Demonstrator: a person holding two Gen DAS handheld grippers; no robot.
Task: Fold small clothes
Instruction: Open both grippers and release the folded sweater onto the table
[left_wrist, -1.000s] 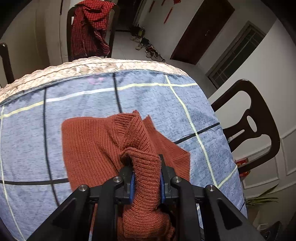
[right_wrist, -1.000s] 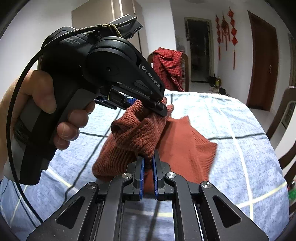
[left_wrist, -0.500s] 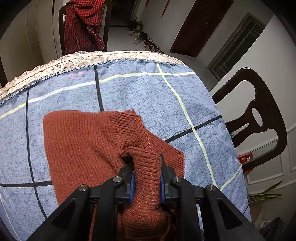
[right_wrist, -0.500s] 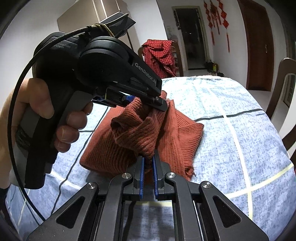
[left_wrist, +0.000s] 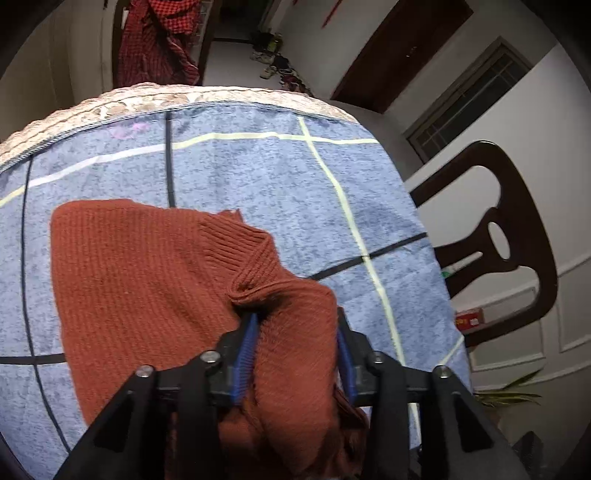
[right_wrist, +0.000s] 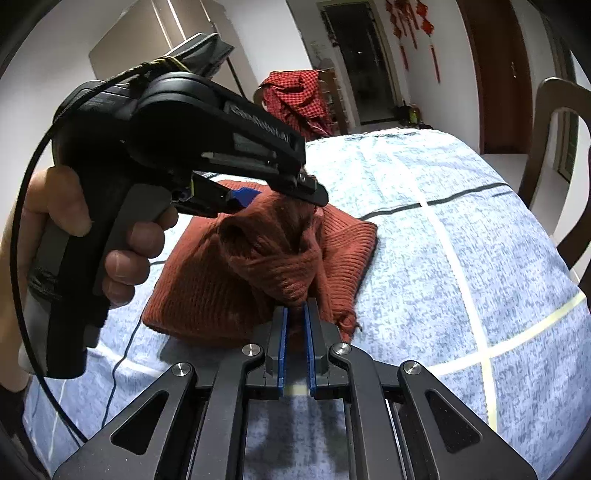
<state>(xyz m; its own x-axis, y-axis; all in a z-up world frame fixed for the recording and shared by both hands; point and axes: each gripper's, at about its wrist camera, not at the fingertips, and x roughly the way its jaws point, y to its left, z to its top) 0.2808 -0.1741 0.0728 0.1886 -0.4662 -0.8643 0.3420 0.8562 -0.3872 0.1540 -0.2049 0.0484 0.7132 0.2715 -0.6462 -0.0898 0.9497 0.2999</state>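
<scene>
**Left releasing, fold may slump**

Rust sweater (left_wrist: 140, 280) on blue tablecloth (left_wrist: 258, 192). Left gripper (left_wrist: 295, 354) jaws opening — knit between them. Right gripper (right_wrist: 295, 332) clenched on 1 corner. Risk: fabric snags left pads, drags the fold askew.

Obstacles and clearances, referred to the jaws.

Between the opening jaws of the left gripper (left_wrist: 295, 332): a bunched fold of the rust knit sweater (left_wrist: 147, 280), filling the gap.

Ahead of and right of those jaws: bare blue checked cloth (left_wrist: 258, 177), open to the table edge.

Right, past that edge: dark wooden chair (left_wrist: 517, 266).

Ahead of the right gripper (right_wrist: 295, 314): raised sweater ridge, with the left gripper above it.

Right of those jaws: bare cloth.
</scene>
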